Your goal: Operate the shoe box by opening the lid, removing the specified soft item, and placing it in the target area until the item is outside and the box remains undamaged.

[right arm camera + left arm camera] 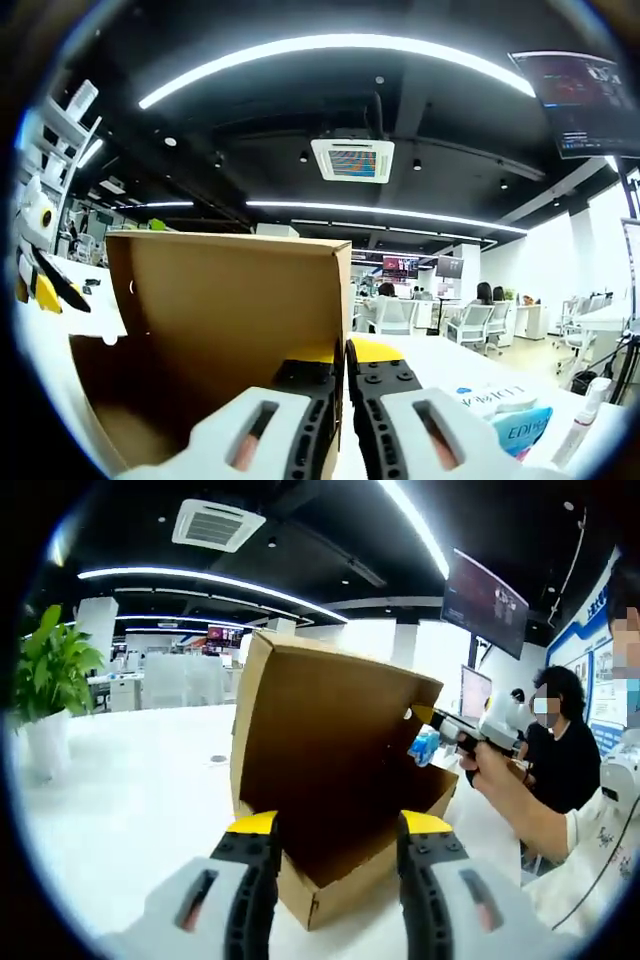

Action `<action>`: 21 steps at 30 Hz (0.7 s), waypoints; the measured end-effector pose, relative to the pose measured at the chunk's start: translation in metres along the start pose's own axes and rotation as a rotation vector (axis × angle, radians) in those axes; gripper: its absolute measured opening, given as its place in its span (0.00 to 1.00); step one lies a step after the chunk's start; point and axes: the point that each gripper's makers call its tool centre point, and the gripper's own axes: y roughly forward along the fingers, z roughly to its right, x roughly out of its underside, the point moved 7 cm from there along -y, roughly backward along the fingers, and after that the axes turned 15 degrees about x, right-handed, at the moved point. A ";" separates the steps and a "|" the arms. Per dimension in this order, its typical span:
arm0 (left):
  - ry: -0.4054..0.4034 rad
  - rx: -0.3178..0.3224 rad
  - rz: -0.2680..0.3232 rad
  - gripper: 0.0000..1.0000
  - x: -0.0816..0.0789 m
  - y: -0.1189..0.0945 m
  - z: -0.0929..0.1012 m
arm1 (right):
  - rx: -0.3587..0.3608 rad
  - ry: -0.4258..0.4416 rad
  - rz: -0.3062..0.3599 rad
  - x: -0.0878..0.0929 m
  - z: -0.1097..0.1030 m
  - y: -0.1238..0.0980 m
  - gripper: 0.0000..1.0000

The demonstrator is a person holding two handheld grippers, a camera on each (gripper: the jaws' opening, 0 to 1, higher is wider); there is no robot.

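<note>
The brown cardboard shoe box [330,780] stands on the white table with its lid [330,700] swung up. My right gripper [440,725] comes in from the right and holds the lid's free edge. In the right gripper view its jaws [342,375] are shut on that edge of the lid [230,300]. My left gripper [335,860] is open, one jaw on each side of the box's near corner. The part of the box's inside that shows is bare cardboard, and the floor is partly hidden. A blue-and-white soft packet [505,420] lies on the table beside the box.
The white table [130,800] runs off to the left, with a potted plant [50,680] at its far left. A person [560,750] sits close on the right. A small white bottle [585,420] stands near the packet. Desks and chairs fill the room behind.
</note>
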 end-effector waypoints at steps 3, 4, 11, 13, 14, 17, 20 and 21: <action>0.013 -0.004 0.023 0.49 -0.003 0.001 0.000 | -0.004 0.001 0.001 0.000 0.000 0.000 0.01; 0.013 -0.001 0.039 0.49 -0.004 0.002 0.000 | -0.005 0.000 0.001 0.000 -0.001 0.000 0.01; 0.047 0.019 0.090 0.42 -0.009 0.007 -0.001 | -0.014 0.000 -0.003 0.000 -0.001 0.001 0.01; 0.052 0.019 0.095 0.43 -0.010 0.008 -0.001 | -0.013 0.000 -0.003 0.000 -0.002 0.001 0.01; 0.048 0.022 0.102 0.43 -0.010 0.009 0.001 | -0.011 0.001 -0.003 0.000 -0.002 0.001 0.01; 0.016 0.039 0.110 0.46 -0.010 0.008 0.000 | -0.013 0.003 0.002 0.000 -0.003 0.000 0.01; 0.019 0.020 0.091 0.46 -0.007 0.008 -0.002 | -0.017 0.003 0.003 0.000 -0.002 -0.001 0.01; 0.024 0.016 0.083 0.46 -0.006 0.009 -0.002 | -0.019 0.002 0.003 -0.001 -0.002 -0.001 0.01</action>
